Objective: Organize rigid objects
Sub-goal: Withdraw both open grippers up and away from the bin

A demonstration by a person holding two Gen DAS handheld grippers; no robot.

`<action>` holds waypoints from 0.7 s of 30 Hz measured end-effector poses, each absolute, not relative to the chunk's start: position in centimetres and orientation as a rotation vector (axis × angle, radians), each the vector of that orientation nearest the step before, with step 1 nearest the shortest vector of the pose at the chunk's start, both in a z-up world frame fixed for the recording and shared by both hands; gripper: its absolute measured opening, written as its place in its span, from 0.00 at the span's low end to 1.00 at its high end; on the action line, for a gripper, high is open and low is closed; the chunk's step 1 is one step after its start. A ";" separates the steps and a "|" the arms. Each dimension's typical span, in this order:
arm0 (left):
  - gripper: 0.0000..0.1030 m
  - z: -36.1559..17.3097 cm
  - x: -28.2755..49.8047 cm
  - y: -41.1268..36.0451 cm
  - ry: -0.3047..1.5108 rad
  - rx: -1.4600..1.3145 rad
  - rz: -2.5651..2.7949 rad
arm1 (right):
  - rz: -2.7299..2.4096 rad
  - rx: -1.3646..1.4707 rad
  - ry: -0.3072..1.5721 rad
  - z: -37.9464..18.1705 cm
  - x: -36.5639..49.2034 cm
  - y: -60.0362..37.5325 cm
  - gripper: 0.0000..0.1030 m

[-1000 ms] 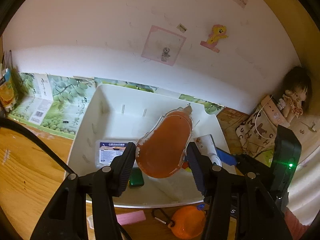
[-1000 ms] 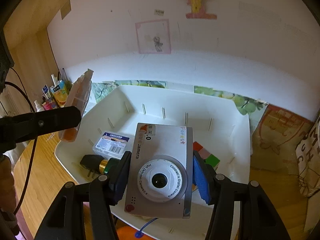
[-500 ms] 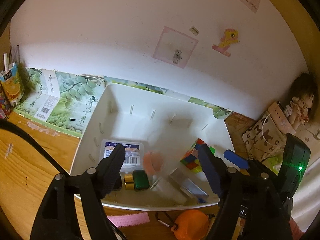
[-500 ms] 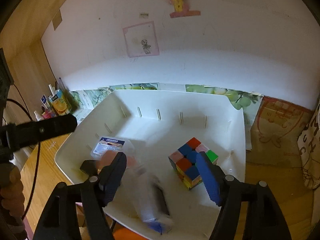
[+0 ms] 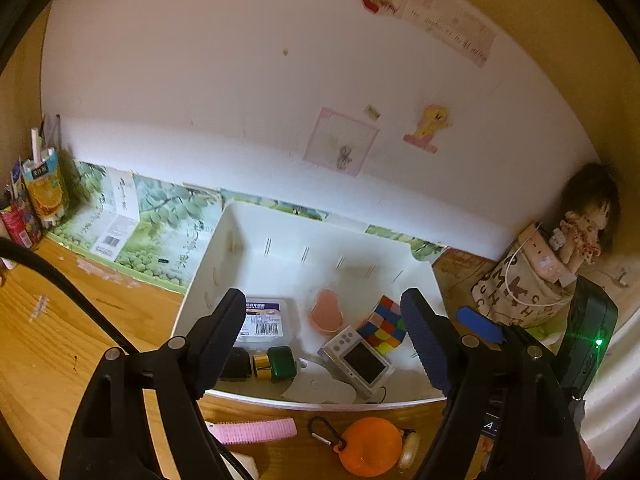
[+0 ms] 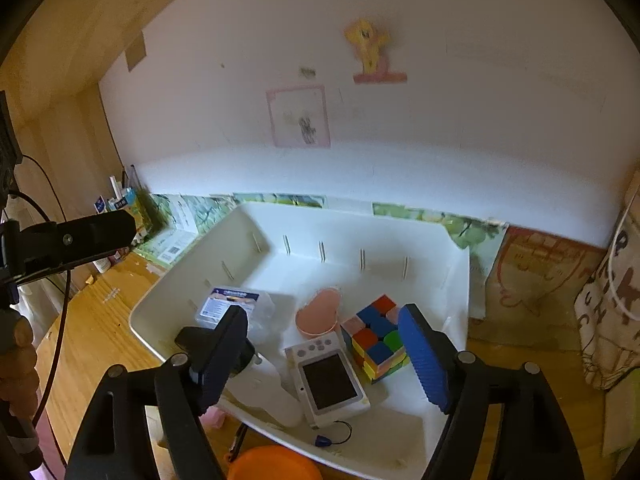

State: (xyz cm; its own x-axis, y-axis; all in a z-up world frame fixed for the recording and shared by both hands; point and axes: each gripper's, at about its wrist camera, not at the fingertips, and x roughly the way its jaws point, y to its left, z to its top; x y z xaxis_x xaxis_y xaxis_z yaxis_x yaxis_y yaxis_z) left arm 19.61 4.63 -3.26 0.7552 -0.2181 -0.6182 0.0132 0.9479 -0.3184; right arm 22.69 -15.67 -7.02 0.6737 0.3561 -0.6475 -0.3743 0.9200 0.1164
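Both pairs of jaws have just been opening and now stand apart with nothing between them; a second ago the left pair clamped an orange, pear-shaped plastic case and the right pair clamped a small silver children's digital camera. That orange pear-shaped case [image 5: 326, 312] now lies in the white plastic bin [image 5: 280, 236], ahead of the left gripper [image 5: 328, 340] and between its open jaws as seen from the left wrist. The silver camera [image 6: 328, 376] lies screen-up on the bin floor, just ahead of the right gripper [image 6: 324, 356] and between its open jaws, with its dark cord trailing toward the near rim.

A multicoloured puzzle cube [image 6: 376, 340] sits just beside the camera, close to the right gripper's blue-padded right jaw. Toward the left jaw of each gripper lie a clear plastic box with a printed label [image 5: 262, 320], a black plug adapter [image 6: 200, 338], and a green block with a brass-coloured end [image 5: 276, 364].

The bin rests on a wooden bench [image 5: 48, 320]. Below the left gripper's jaws, on the near side of the bin, lie a pink ridged strip [image 5: 254, 430] and an orange round object on a clip [image 5: 370, 446]. In the right wrist view, the left gripper's black jaw reaches in from the left above the bench, and part of a hand [image 6: 18, 356] shows at the left edge.
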 end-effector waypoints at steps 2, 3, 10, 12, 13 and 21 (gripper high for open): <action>0.81 -2.6 18.7 4.6 0.688 -0.299 -0.128 | 0.413 -0.031 0.702 -6.3 22.1 -15.7 0.78; 0.82 -2.2 18.2 4.6 0.678 -0.295 -0.127 | 0.413 -0.035 0.689 -5.8 21.6 -15.7 0.78; 0.82 0.1 15.0 4.5 0.615 -0.279 -0.127 | 0.394 -0.081 0.604 -2.9 18.4 -15.8 0.78; 0.82 0.7 13.9 4.5 0.598 -0.272 -0.126 | 0.385 -0.093 0.579 -2.2 17.2 -15.9 0.79; 0.82 0.9 13.5 4.5 0.592 -0.269 -0.124 | 0.381 -0.098 0.570 -1.9 16.8 -16.0 0.79; 0.82 2.5 9.8 4.7 0.559 -0.262 -0.116 | 0.354 -0.120 0.504 0.2 13.0 -16.7 0.79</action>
